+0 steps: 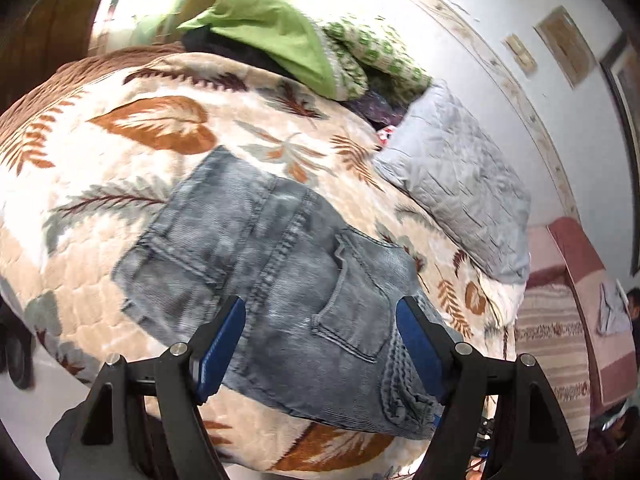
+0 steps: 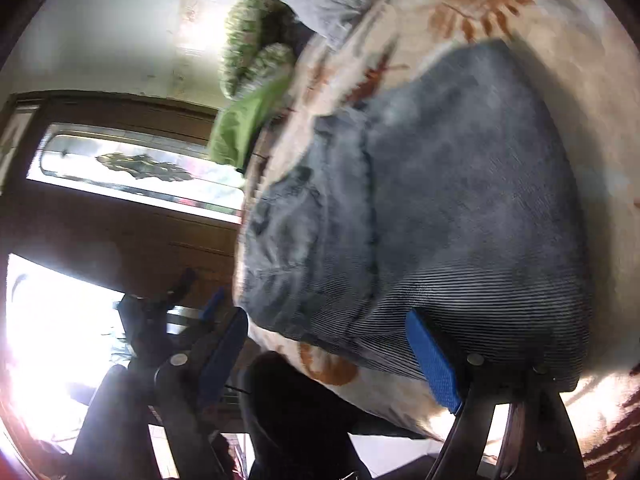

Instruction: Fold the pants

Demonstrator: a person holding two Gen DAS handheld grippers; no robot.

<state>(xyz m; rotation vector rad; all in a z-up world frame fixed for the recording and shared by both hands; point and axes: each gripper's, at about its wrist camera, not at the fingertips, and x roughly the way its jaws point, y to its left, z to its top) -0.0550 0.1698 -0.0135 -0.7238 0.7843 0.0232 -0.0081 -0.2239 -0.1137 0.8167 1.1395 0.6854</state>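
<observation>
The blue-grey jeans (image 1: 280, 264) lie folded into a compact bundle on a bed covered by a cream blanket with brown leaves (image 1: 132, 152); a back pocket faces up. My left gripper (image 1: 320, 344) hovers over the near end of the jeans, open, its blue pads (image 1: 222, 348) wide apart and touching nothing. In the right wrist view the jeans (image 2: 440, 208) fill the middle, close to the bed's edge. My right gripper (image 2: 328, 360) is open; one blue pad (image 2: 436, 364) sits over the jeans' near edge, the other hangs past the bed's edge. The left gripper (image 2: 198, 288) shows small and blurred beyond it.
A grey pillow (image 1: 456, 176) and a heap of green cloth (image 1: 280, 36) lie at the head of the bed by the wall. A striped, pink-covered seat (image 1: 560, 320) stands beside the bed. A wooden door with a glass panel (image 2: 120, 168) is off the bed's side.
</observation>
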